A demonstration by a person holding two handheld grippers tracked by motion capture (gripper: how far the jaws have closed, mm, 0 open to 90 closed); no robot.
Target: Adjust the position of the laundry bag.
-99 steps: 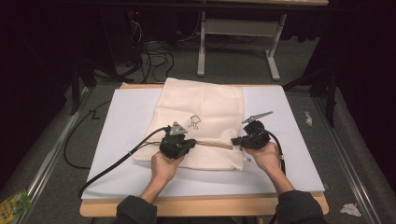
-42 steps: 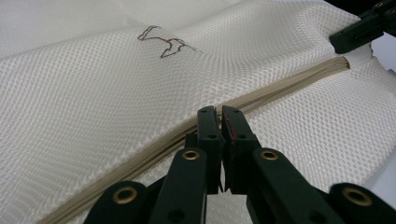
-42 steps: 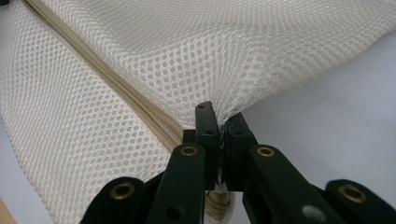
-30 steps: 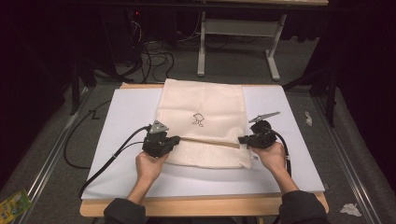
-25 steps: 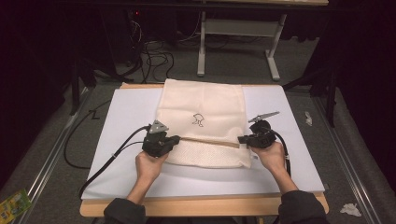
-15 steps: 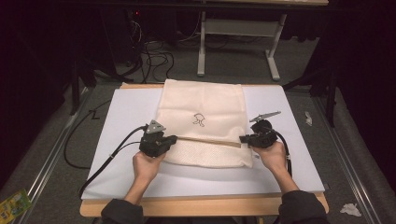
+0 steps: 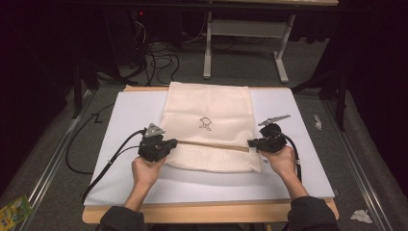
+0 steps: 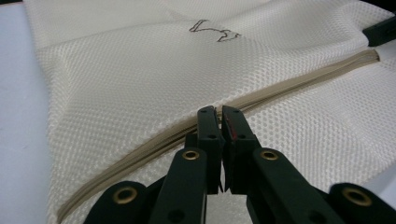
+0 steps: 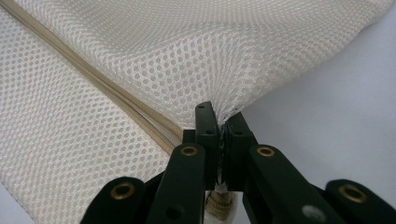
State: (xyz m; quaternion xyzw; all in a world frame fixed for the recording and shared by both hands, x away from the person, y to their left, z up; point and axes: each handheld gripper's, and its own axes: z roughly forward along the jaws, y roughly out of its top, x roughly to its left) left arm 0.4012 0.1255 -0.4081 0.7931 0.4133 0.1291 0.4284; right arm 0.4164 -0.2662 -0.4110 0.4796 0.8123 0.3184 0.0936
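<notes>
Cream mesh bag (image 7: 208, 122), zipper (image 7: 211, 145) crosswise between both tongs

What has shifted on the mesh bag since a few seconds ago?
The left gripper slid left along the zipper, away from the right gripper, which moved slightly right. Both remain clamped at the zipper line; the mesh bag lies where it was on the white board.

The cream mesh bag (image 7: 208, 125) is matt, open-weave cloth lying on a smooth white sheet (image 7: 298, 173).
</notes>
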